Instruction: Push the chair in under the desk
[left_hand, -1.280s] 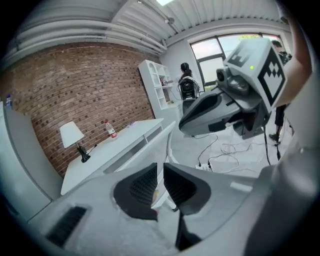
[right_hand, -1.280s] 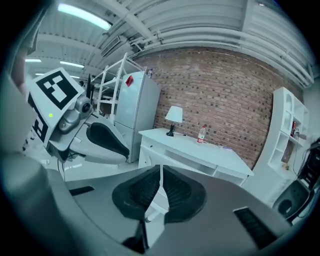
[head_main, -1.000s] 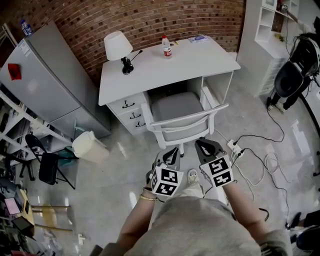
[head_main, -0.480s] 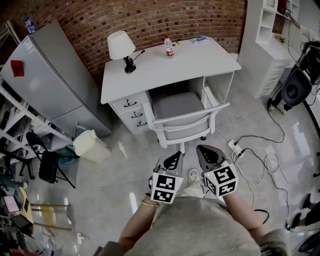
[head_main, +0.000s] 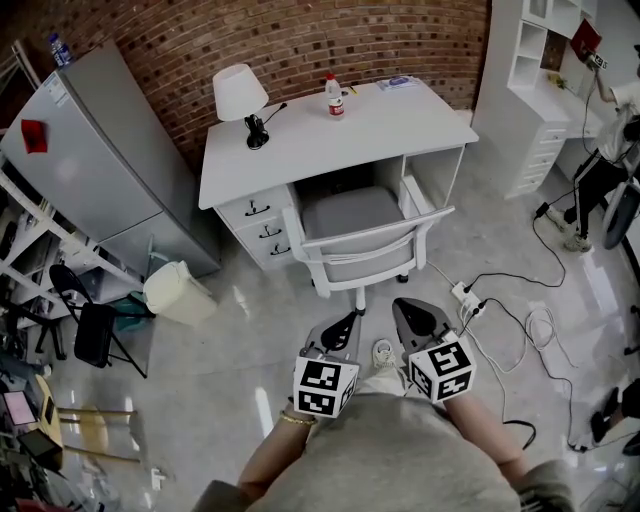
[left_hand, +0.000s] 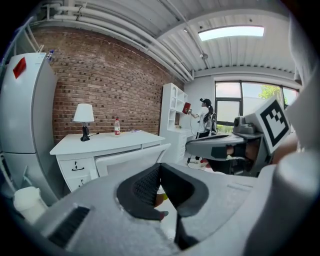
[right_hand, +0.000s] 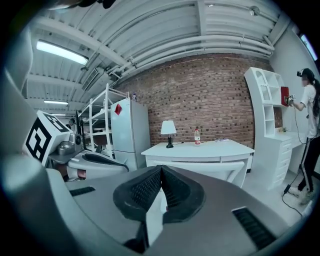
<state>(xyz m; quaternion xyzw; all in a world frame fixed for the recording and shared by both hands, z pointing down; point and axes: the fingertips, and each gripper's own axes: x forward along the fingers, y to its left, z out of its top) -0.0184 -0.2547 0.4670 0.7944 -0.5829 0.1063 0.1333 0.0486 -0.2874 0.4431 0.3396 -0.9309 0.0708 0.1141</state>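
- Crowding the space left of the worktop (head_main: 300, 145): a grey fridge (head_main: 100, 150), a pale bin (head_main: 178, 292) on the floor near its foot, and a black folding chair (head_main: 95, 335) further left.
- Carrying on top a white lamp (head_main: 240, 95), a red-capped bottle (head_main: 334, 95) and a flat bluish item near the back edge; fitted with drawers (head_main: 258, 225) under the left half.
- Trailing over the floor (head_main: 230, 350) to the right of the chair (head_main: 360, 235): a white power strip (head_main: 464, 293) and looping black cables, near the chair's foot but apart from it.
- Floored in glossy grey, backed by a brick wall (head_main: 300, 40), lined on the right by a white shelf unit (head_main: 530, 90) with a person (head_main: 600, 160) standing beside it.
- Set with the seat inside the kneehole right of the drawers, with backrest and foot out in front of the worktop's front edge.
- Facing the brick wall, backrest turned toward the tongs; top rail of the backrest lying roughly along the worktop's front edge.
- Holding the left tongs (head_main: 348, 322) and right tongs (head_main: 403, 308) low in front of the person's body, side by side, well apart from the chair.
- Pressed together on nothing, both pairs, pointing toward the chair and worktop.
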